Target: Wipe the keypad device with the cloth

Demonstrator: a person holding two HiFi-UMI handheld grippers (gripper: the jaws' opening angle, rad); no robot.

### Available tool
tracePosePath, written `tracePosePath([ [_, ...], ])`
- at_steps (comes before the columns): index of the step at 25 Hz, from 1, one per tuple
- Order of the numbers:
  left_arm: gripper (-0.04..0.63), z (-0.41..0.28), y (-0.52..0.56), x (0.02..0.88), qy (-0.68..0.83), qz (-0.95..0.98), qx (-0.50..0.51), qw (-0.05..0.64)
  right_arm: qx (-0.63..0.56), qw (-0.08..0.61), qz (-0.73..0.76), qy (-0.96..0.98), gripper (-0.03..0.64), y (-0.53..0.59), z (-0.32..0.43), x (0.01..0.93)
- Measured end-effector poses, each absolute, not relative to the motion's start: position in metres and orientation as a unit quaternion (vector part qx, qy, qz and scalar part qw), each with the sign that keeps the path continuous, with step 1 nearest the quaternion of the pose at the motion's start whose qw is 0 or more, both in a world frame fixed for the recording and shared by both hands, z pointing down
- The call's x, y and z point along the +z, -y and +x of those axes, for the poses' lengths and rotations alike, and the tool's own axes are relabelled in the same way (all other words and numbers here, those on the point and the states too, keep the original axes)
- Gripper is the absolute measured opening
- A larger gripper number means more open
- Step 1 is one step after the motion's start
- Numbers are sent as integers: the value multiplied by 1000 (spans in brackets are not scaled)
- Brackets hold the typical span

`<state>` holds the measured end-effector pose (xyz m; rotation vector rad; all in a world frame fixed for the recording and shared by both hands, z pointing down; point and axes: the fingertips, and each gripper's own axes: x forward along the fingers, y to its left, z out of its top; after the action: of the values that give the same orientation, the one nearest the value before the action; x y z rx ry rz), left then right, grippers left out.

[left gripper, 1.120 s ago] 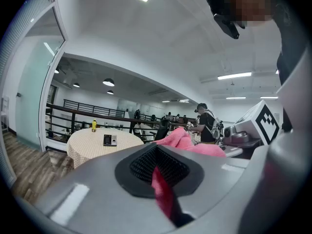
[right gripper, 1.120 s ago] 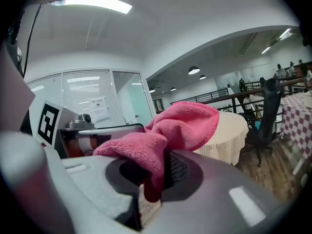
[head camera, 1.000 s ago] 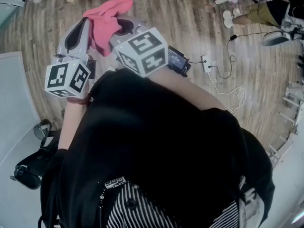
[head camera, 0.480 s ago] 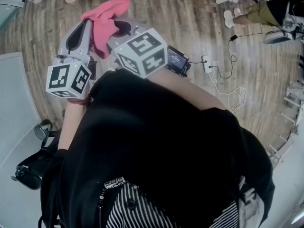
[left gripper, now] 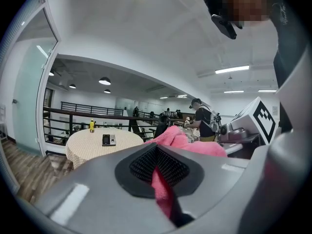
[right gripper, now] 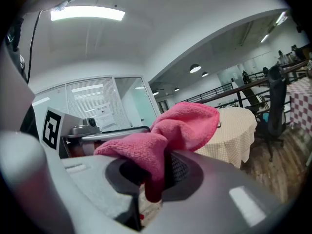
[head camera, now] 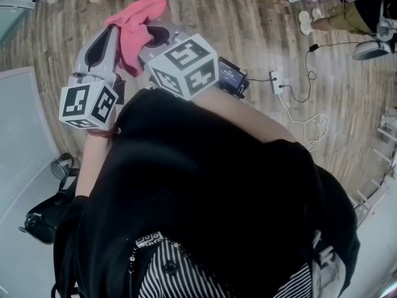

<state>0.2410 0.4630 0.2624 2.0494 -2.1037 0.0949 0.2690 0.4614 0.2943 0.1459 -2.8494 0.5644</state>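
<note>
Left gripper point(left gripper: 157, 165): jaws closed tight on a fold of the pink cloth point(head camera: 133, 27), which is pinched between the black ribbed pads point(left gripper: 168, 162) and hangs below them. Right gripper point(right gripper: 155, 172): jaws likewise clamped on the same cloth, with a bunched end standing up above the pads. Both grippers are raised in front of the person's chest, close side by side and tilted toward each other. The cloth is bunched up between their tips.

Keypad device point(left gripper: 108, 139): seen in the left gripper view, lying flat on a round table point(left gripper: 83, 147) covered with a checked tablecloth, well apart from both grippers and the cloth. A yellow bottle point(left gripper: 91, 126) stands upright on the same table, behind the device.

Floor: wooden planks point(head camera: 248, 17). A white power strip point(head camera: 276, 79) with trailing cables lies on it, near a dark box with a lit screen point(head camera: 231, 76) just beyond the right forearm. Whether that box rests on the floor cannot be told.
</note>
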Motion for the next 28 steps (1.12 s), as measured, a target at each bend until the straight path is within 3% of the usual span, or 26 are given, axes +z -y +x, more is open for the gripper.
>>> tracePosePath([
  [12, 3, 245, -437, 263, 698, 707, 58, 97, 212, 114, 54, 969, 66, -438, 271, 296],
  [28, 3, 175, -404, 278, 668, 736, 21, 109, 193, 141, 82, 967, 66, -410, 204, 308],
])
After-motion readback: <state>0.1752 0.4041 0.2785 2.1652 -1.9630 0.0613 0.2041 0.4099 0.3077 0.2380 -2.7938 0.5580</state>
